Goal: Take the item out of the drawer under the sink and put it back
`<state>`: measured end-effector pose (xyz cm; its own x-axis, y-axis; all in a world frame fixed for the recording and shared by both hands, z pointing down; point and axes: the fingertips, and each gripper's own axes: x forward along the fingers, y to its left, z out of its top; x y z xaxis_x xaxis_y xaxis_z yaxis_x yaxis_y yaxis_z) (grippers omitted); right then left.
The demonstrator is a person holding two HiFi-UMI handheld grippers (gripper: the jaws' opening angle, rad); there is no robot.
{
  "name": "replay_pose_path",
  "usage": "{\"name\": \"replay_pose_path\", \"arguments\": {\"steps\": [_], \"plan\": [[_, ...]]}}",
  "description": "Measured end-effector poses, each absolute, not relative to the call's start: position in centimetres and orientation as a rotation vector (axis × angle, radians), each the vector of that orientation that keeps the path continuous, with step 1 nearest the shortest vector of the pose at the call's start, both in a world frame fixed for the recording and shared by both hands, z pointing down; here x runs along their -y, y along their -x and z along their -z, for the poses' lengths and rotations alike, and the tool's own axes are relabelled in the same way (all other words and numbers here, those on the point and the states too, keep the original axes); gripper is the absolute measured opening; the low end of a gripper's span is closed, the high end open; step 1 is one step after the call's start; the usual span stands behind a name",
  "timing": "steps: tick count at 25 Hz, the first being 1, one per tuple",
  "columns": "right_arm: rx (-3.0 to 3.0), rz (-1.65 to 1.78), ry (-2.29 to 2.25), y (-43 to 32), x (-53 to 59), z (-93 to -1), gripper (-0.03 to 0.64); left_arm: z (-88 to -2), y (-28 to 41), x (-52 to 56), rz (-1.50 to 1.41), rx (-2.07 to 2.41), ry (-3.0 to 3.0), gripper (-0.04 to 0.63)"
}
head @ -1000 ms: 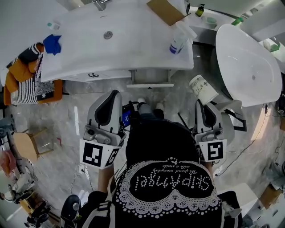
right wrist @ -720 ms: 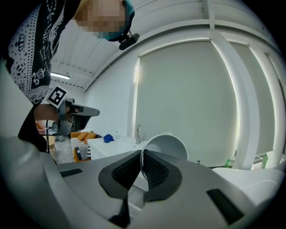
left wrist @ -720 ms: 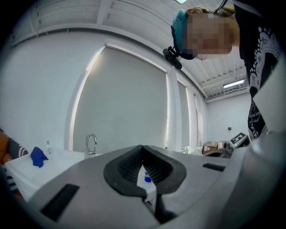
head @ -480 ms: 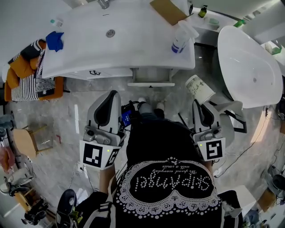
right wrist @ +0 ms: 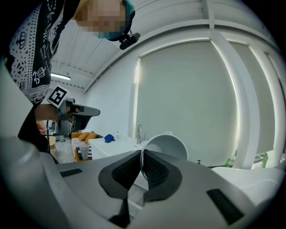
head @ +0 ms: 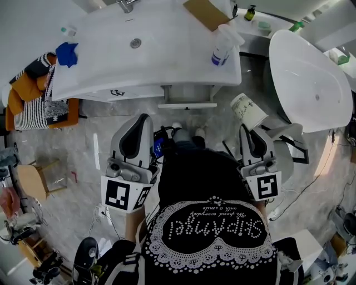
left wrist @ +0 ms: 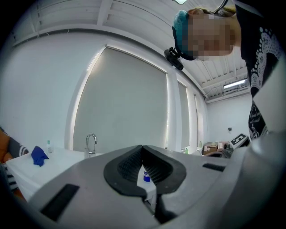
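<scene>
1. The right tool [head: 248, 127] is pinching a white paper cup [head: 247, 110] – its pads are pressed onto the cup's wall at the rim, and in the right gripper view the open mouth of the paper cup [right wrist: 167, 145] rises just past the right tool [right wrist: 141, 154], tilted to the right.
2. The cup hangs in the air at the tip of the right tool, above the marble floor [head: 72, 145] and outside the drawer [head: 187, 104].
3. That drawer sits under the white tabletop [head: 167, 67], ahead of both tools and left of the right tool; its front stands slightly out from the cabinet.
4. The left tool [head: 142, 118] is pressed together with nothing held; in the left gripper view the ribbed pads of the left tool [left wrist: 142, 150] meet at the tip, and only a narrow slit shows lower down.
5. Each tool points forward towards the tabletop, one on either side of the person's body, with a marker cube [head: 122, 195] at its rear end.
6. Ahead of the left tool on the tabletop are a faucet [head: 125, 5] and, further left, a blue cloth [head: 67, 54].
7. A spray bottle [head: 222, 47] stands at the tabletop's right edge, ahead of the right tool – a cardboard box [head: 206, 12] lies beyond it.
8. A white bathtub [head: 311, 78] is to the right of the right tool.
</scene>
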<state>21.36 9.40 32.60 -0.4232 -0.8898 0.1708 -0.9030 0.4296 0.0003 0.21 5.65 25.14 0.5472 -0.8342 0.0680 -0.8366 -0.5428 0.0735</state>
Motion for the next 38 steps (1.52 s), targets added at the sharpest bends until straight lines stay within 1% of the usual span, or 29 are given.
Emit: {"name": "replay_pose_path", "arguments": {"steps": [13,18,25,38], "plan": [[2.540,-0.136,-1.582,-20.7,-9.4,-32.7,0.026,-25.2,-0.3,-6.0,-0.034,1.429,-2.683,0.005],[2.549,-0.142,-1.564,-20.2,-9.5,-32.8,0.026,-25.5,-0.2,-6.4,-0.075,1.422,-2.697,0.005],[2.548,-0.156,-1.563,-20.3,-9.6,-33.0,0.026,-25.3,-0.8,-6.9,-0.014,1.335,-2.729,0.005],[2.538,-0.160,-1.580,-20.7,-9.5,-33.1,0.026,-25.4,-0.6,-6.3,-0.042,1.363,-2.721,0.005]]}}
